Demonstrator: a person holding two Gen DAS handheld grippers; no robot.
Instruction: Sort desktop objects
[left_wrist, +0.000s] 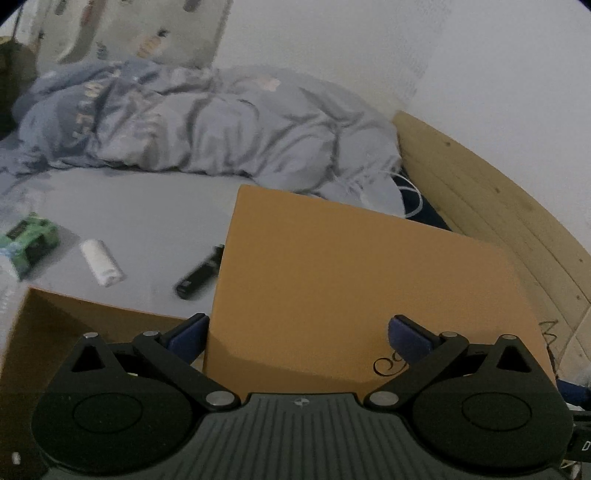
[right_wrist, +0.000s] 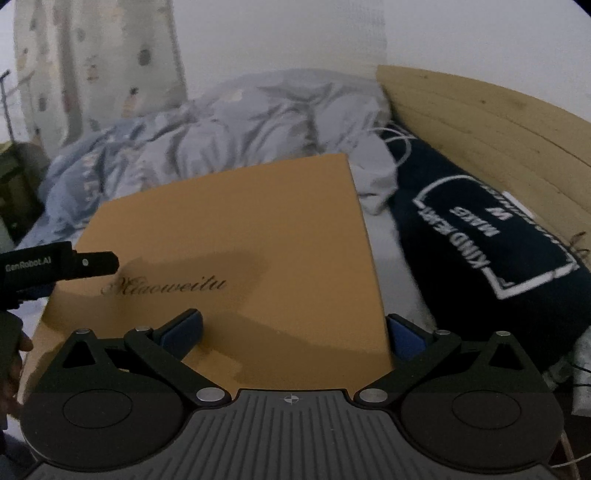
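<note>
A flat orange box lid (left_wrist: 351, 288) with black script lettering fills the middle of both views (right_wrist: 240, 240). My left gripper (left_wrist: 299, 336) is open; its left finger sits at the lid's left edge and its right finger over the lid's face. To the lid's left is an open orange box (left_wrist: 74, 325). My right gripper (right_wrist: 295, 332) is open too, with the right finger at the lid's right edge. On the grey sheet lie a green pack (left_wrist: 31, 243), a white tube (left_wrist: 101, 262) and a black stick-shaped item (left_wrist: 199, 273).
A crumpled blue-grey duvet (left_wrist: 207, 125) lies behind the lid. A dark navy pillow with white lettering (right_wrist: 491, 243) rests against the wooden headboard (right_wrist: 480, 129) on the right. The left gripper's body (right_wrist: 37, 267) and a hand (right_wrist: 14, 354) show at the right view's left edge.
</note>
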